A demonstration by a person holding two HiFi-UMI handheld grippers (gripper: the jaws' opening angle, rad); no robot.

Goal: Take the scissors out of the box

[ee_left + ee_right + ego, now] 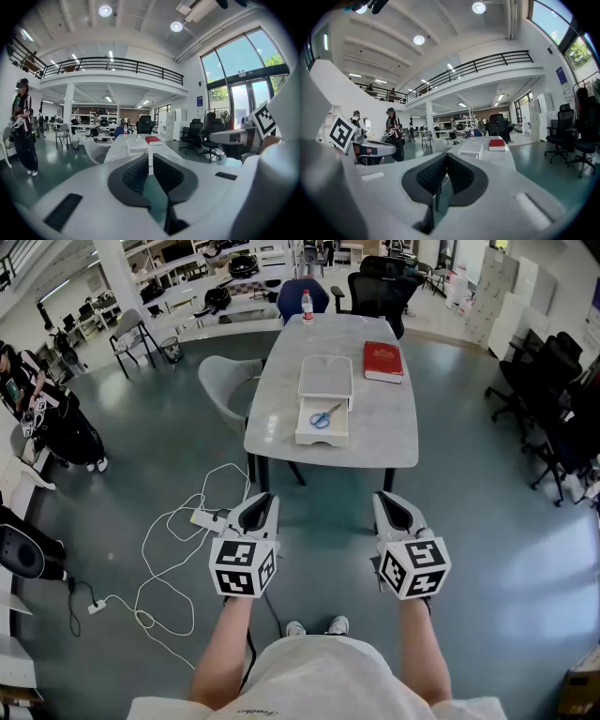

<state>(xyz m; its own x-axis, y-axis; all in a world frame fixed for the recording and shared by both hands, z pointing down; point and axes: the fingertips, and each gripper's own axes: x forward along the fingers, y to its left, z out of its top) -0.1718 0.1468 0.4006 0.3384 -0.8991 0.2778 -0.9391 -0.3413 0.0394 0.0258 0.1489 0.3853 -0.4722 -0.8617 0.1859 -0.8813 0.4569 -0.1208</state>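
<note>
1. Your left gripper [260,502] and right gripper [391,504] are closed, empty, short of the pale marble bench [394,432].
2. The blue-handled scissors [325,416] lie inside the opened white rectangular box [325,379].

A white table [394,432] stands on a shiny green floor [487,521]. A red book [382,362] lies on the table near its far right corner. A small bottle [307,306] stands at the far end. A pale chair [220,381] sits just beside the table's left side. A white cord [173,549] lies in loops on the floor. A person [42,418] in black stands far off to the left. Black chairs [548,409] stand on the right.
</note>
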